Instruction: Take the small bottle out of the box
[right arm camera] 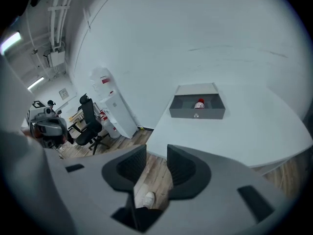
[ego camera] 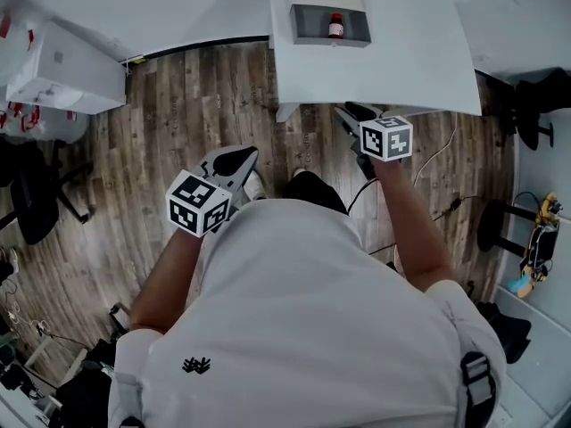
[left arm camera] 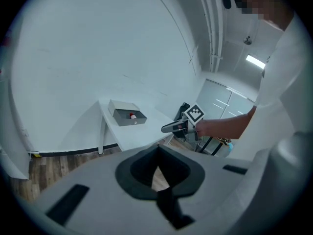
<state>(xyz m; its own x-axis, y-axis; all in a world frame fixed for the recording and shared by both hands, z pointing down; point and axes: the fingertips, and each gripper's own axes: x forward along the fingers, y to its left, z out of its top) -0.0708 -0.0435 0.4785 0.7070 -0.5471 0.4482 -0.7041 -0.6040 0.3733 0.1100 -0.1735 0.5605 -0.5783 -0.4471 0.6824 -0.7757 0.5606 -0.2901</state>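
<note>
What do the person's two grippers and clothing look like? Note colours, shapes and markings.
The left gripper and right gripper have broad pale grey bodies with dark, scooped jaw pads. Each carries a white cube printed with black square markers: the left cube and the right cube. The person wears a white short-sleeved shirt with a small black logo.

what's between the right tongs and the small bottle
Between the right tongs and the small bottle: wood floor, bare white table, then the front wall of the box. Right gripper view shows it.

Small bottle (ego camera: 335,26) w/ red cap, prob. upright, inside open grey box (ego camera: 310,25), far end of table (ego camera: 401,61).
</note>
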